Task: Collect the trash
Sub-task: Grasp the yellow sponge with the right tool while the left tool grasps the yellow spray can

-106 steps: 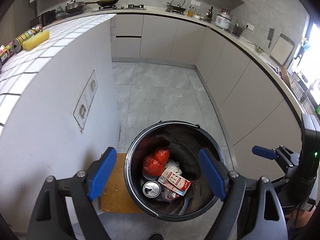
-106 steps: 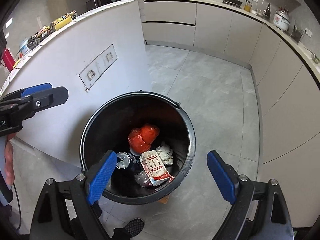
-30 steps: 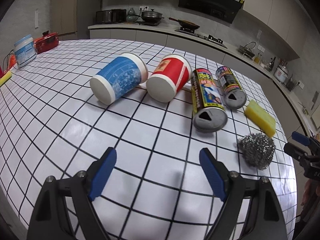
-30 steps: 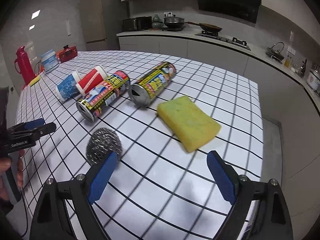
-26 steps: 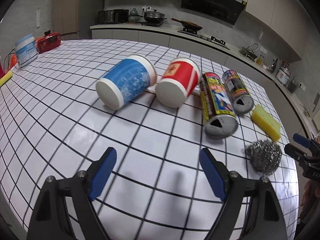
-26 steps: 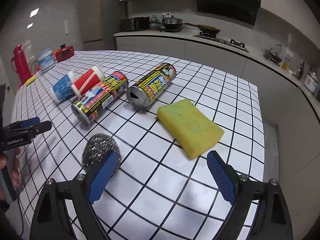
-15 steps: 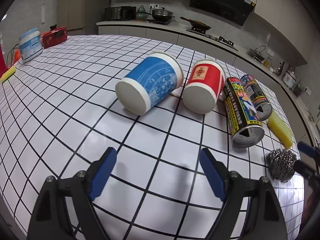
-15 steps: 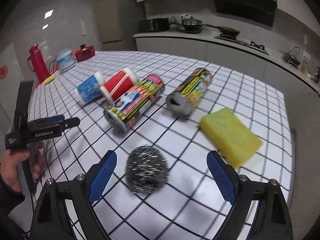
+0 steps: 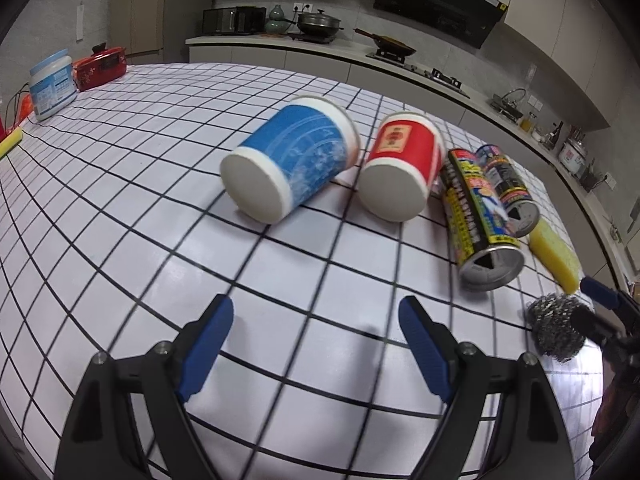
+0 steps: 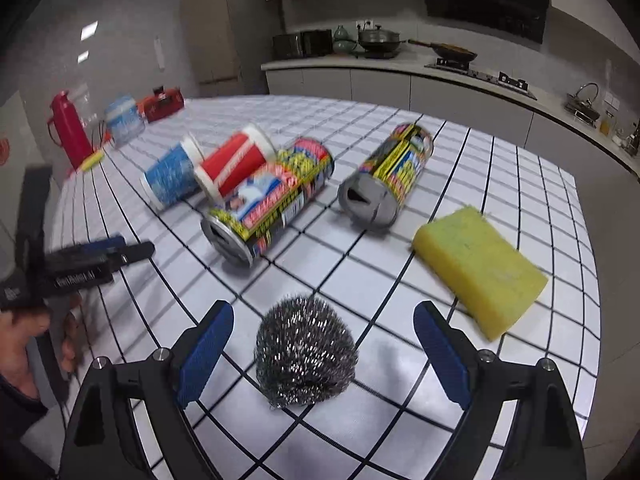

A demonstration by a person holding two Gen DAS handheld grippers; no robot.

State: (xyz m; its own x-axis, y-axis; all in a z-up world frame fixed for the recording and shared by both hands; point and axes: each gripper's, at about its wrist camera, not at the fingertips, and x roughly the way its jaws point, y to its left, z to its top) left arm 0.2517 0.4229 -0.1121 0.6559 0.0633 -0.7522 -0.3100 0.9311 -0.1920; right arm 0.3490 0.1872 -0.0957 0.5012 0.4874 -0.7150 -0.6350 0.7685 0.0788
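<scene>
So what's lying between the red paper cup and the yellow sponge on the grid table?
Two printed cans on their sides, near one and far one, lie between red paper cup and yellow sponge, shown in the left wrist view.

Dim, even indoor light. Soft shadows under cups [image 9: 296,164]. Faint glare on table [image 9: 120,200]. Motion blur, stronger in right view. Fisheye bending, dark vignette at corners.
</scene>
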